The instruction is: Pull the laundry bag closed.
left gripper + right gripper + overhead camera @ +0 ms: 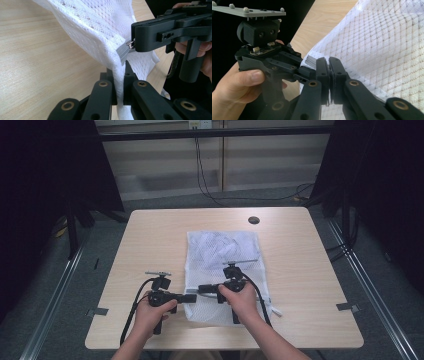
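A white mesh laundry bag (223, 251) lies in the middle of the wooden table (150, 235), with something pale bunched inside its far half. At the bag's near left corner, my left gripper (120, 73) is shut on the mesh edge, just below the grey zipper end (122, 53). My right gripper (133, 45) comes in from the right and is shut on the small metal zipper pull (130, 45). In the right gripper view its jaws (329, 62) stand pressed together beside the grey zipper end (311, 61), with the mesh lifted behind them. Both grippers (197, 293) meet tip to tip.
A round black cap (254, 220) is set in the table near its far edge. Black cables (210, 185) run over the floor behind the table. Dark curtains stand at both sides, and metal brackets (348, 307) sit at the near corners.
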Tool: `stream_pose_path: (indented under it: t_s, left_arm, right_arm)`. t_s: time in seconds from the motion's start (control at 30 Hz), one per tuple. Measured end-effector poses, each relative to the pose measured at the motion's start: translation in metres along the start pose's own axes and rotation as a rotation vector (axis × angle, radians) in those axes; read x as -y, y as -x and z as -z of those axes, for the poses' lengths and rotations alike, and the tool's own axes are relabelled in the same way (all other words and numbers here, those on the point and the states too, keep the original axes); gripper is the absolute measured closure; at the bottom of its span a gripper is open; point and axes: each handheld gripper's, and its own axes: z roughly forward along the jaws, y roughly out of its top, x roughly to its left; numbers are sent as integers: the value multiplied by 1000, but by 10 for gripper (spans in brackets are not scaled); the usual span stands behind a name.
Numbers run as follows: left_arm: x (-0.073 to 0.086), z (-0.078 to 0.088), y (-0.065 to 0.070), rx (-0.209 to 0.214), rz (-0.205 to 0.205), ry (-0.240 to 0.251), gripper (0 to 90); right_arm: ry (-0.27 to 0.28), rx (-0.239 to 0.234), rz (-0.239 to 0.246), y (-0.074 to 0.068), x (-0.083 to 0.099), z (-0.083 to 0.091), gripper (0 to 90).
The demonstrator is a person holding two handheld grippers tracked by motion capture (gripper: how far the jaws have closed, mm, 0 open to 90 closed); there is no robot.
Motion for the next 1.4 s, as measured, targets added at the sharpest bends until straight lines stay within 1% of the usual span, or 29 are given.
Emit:
stream_pose_path:
  t_s: [0.17,0.2,0.57,0.6,0.63,0.67,0.73,0.83,0.87,0.9,0.93,1.03,1.07,1.1,1.13,1.2,1.23,1.27,1.33,1.37,1.4]
  left_arm:
    - [0,0,-1,-1,-3,-7,888]
    - [0,0,0,1,3,-5,888]
    - [0,0,0,-3,-1,-9,888]
    - [0,0,0,-1,11,-1,888]
    - [0,2,-1,-2,7,-2,889]
    - [0,3,0,7,21,3,889]
    - [0,4,-2,6,8,0,889]
    - [0,2,-1,11,22,3,889]
    - [0,2,-2,17,6,0,889]
    - [0,2,-1,14,30,5,889]
    - [0,2,-1,8,20,3,889]
    - [0,3,-1,10,21,5,889]
    - [0,4,-3,8,12,2,889]
    - [0,4,-2,10,20,6,890]
    - [0,4,-2,10,23,8,890]
    - [0,4,-2,8,21,5,890]
    - [0,3,-2,10,21,3,890]
    - [0,3,-1,17,29,5,890]
    - [0,3,-2,10,22,3,889]
    - [0,3,-2,13,26,1,890]
    - [0,4,-3,10,18,2,890]
  right_arm:
    - [-6,1,2,0,0,0,873]
    - [-7,-1,-3,0,0,0,873]
    - [-12,-11,-14,2,1,1,873]
    - [-11,-5,-11,2,1,1,873]
    - [-6,7,-1,2,1,1,873]
    - [-7,14,-3,3,1,2,873]
    - [1,0,-19,7,1,4,873]
    - [-4,4,-28,8,2,6,873]
    - [1,3,-22,9,2,6,873]
    - [0,4,-22,9,2,6,873]
    - [-1,4,-24,9,2,7,873]
    - [-4,4,-21,9,2,7,872]
    - [-4,6,-19,10,2,7,872]
    - [-9,10,-17,11,2,9,873]
    - [-3,13,-18,12,3,9,873]
    - [-3,13,-17,13,3,11,873]
    - [-6,19,-17,13,4,12,873]
    - [-3,17,-15,14,4,12,873]
    - [-4,15,-21,14,4,13,872]
    - [-4,22,-15,14,4,14,873]
    - [-1,18,-17,15,4,14,873]
